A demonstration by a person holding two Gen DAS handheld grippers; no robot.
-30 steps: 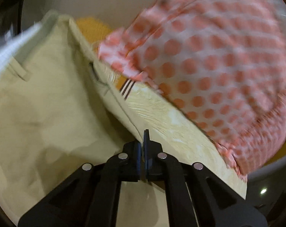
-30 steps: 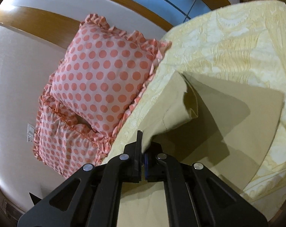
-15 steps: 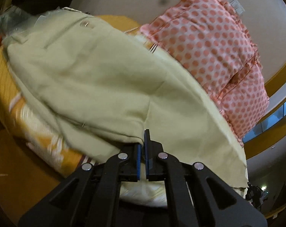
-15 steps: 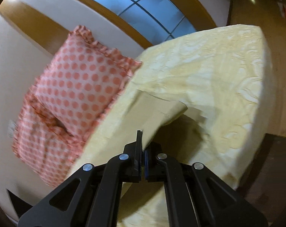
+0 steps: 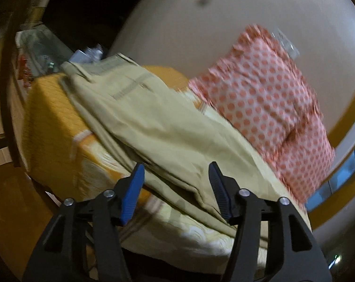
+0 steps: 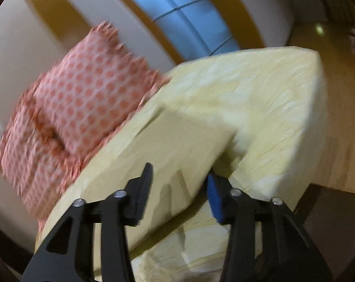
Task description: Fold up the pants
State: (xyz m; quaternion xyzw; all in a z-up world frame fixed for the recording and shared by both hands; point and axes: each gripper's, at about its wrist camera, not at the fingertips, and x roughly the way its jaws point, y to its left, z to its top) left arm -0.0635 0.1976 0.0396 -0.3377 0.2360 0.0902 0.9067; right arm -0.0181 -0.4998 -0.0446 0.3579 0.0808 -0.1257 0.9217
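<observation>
Pale khaki pants (image 5: 154, 127) lie stretched along the bed; the waistband with belt loops is at the far end in the left wrist view. My left gripper (image 5: 176, 185) is open, its jaws spread just above the near fold of the pants. In the right wrist view the leg end of the pants (image 6: 177, 145) lies flat on the yellow bedspread (image 6: 271, 98). My right gripper (image 6: 178, 188) is open over the edge of the leg, holding nothing.
Two pink polka-dot pillows (image 5: 266, 98) (image 6: 78, 103) stand against the wall behind the bed. An orange cover (image 5: 53, 117) drapes the bed's far corner, with clutter (image 5: 38, 54) beyond. Wooden floor (image 6: 337, 117) lies past the bed's end.
Both grippers were shut on the pants and have opened, letting the fabric drop flat on the bed. Both have pulled back a little.
</observation>
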